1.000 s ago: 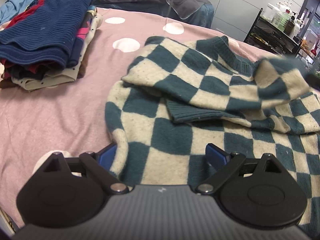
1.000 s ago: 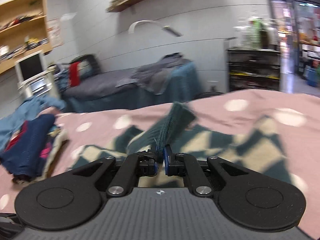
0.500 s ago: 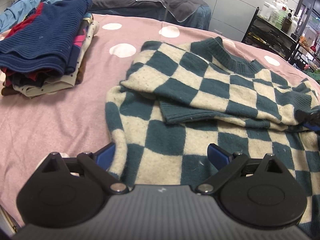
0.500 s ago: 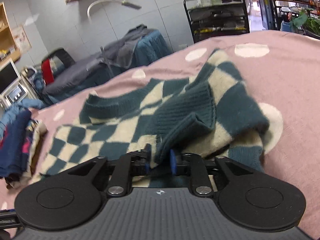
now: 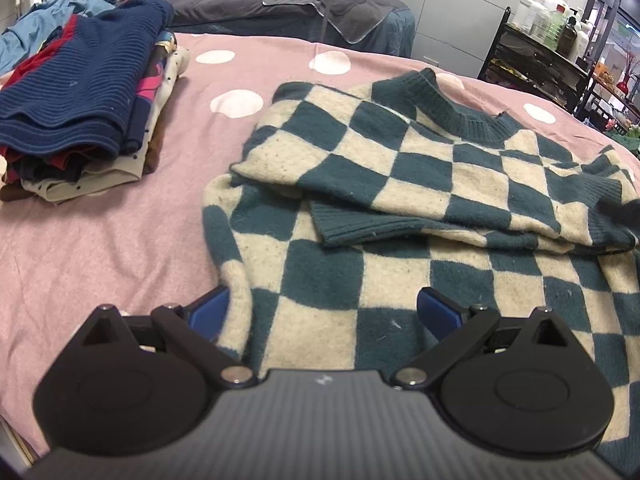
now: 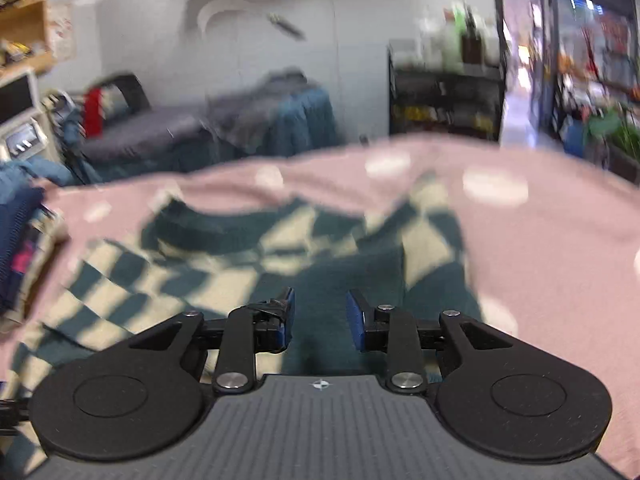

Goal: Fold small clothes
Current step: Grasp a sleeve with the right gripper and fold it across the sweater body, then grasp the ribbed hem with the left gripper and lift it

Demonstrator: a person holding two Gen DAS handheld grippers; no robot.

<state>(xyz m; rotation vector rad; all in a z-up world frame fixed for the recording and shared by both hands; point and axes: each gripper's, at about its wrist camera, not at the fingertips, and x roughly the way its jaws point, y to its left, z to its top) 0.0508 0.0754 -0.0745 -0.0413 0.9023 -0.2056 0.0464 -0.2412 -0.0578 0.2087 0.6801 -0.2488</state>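
A teal and cream checkered sweater (image 5: pixel 400 184) lies flat on the pink spotted cover (image 5: pixel 100 248), neck away from me. Both sleeves are folded across its body: one ribbed cuff (image 5: pixel 360 224) in the middle, the other cuff (image 5: pixel 608 200) at the right. My left gripper (image 5: pixel 324 304) stands wide open low over the sweater's near left part, the cloth under it and not pinched. In the blurred right wrist view, my right gripper (image 6: pixel 320 304) is open above the sweater (image 6: pixel 224 280), with nothing between its blue pads (image 6: pixel 288 312).
A pile of folded clothes (image 5: pixel 80 100) topped by a navy ribbed knit sits at the left of the cover. Behind the cover stand a grey-draped couch (image 5: pixel 280 8) and a black trolley (image 5: pixel 552 40) with bottles. Bare pink cover lies between pile and sweater.
The right gripper carried the right sleeve across the sweater's body, came down, opened and let it go; the sleeve now rests on the body. The left gripper stayed put, open.
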